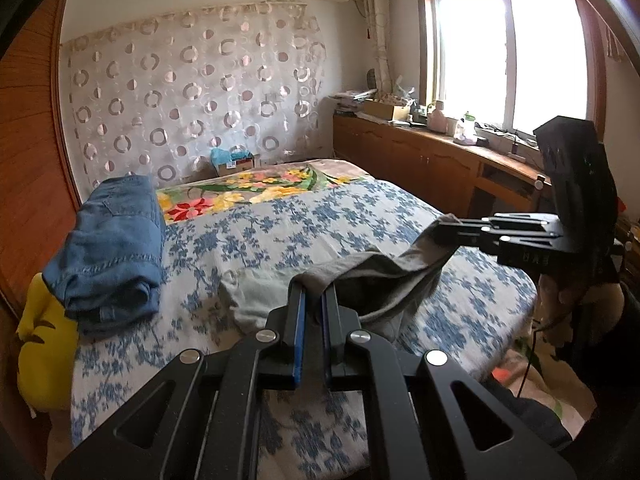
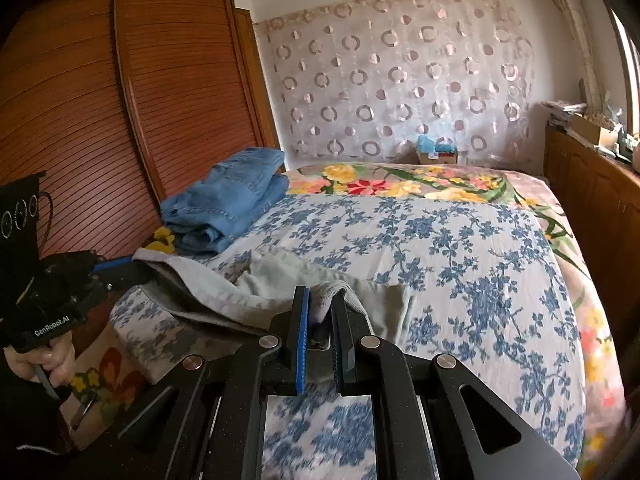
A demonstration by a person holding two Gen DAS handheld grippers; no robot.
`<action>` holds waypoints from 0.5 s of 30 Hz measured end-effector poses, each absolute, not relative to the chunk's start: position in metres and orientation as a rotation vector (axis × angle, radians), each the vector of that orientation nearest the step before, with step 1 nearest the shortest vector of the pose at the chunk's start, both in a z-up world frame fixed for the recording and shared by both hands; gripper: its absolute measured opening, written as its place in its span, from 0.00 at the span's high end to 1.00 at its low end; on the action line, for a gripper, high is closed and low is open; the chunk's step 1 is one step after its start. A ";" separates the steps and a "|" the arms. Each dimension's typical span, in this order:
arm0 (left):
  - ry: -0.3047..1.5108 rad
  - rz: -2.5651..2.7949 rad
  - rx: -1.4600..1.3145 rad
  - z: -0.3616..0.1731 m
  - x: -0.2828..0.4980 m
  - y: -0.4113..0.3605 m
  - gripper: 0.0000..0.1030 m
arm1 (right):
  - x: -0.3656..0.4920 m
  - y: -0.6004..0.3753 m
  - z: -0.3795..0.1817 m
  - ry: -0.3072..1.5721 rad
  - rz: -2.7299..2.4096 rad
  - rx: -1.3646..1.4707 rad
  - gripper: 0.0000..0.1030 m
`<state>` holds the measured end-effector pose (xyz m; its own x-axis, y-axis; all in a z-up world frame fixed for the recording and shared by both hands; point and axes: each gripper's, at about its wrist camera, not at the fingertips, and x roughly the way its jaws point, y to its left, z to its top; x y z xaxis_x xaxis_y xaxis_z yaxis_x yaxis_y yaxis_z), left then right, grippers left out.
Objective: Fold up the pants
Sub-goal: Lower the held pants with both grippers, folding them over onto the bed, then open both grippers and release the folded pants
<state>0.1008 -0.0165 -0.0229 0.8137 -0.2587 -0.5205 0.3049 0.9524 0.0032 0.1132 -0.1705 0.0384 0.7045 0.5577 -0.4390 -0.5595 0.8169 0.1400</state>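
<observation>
- My left gripper (image 1: 313, 292) clamps the grey pants (image 1: 384, 280) edge.
- My right gripper (image 2: 320, 300) pinches another edge, lifted over the bed (image 2: 460, 240).
- Folded jeans (image 1: 112, 240) beside.

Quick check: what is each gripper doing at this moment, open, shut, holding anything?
Left gripper: shut on the grey pants, at one edge.
Right gripper: shut on the same pants, at another edge.

Both hand-held grippers, left (image 1: 313, 294) and right (image 1: 442, 227), pinch grey pants (image 1: 360, 280).
</observation>
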 end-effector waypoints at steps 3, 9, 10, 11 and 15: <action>0.553 -0.288 0.090 -0.027 0.114 -0.017 0.93 | 0.125 -0.166 0.036 0.496 0.616 0.002 0.91; 0.597 -0.264 0.087 -0.044 0.132 -0.017 0.93 | 0.153 -0.156 0.024 0.550 0.594 0.010 0.91; 0.603 -0.261 0.083 -0.048 0.133 -0.017 0.93 | 0.157 -0.154 0.021 0.563 0.594 0.015 0.91; 0.612 -0.257 0.082 -0.053 0.136 -0.017 0.93 | 0.159 -0.153 0.022 0.570 0.595 0.016 0.91; 0.632 -0.236 0.061 -0.061 0.146 -0.015 0.89 | 0.170 -0.143 0.019 0.596 0.579 0.002 0.91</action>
<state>0.1457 -0.0148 -0.0608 0.7812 -0.1997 -0.5915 0.2370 0.9714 -0.0149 0.1704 -0.1435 0.0186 0.6743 0.5150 -0.5293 -0.5141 0.8419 0.1643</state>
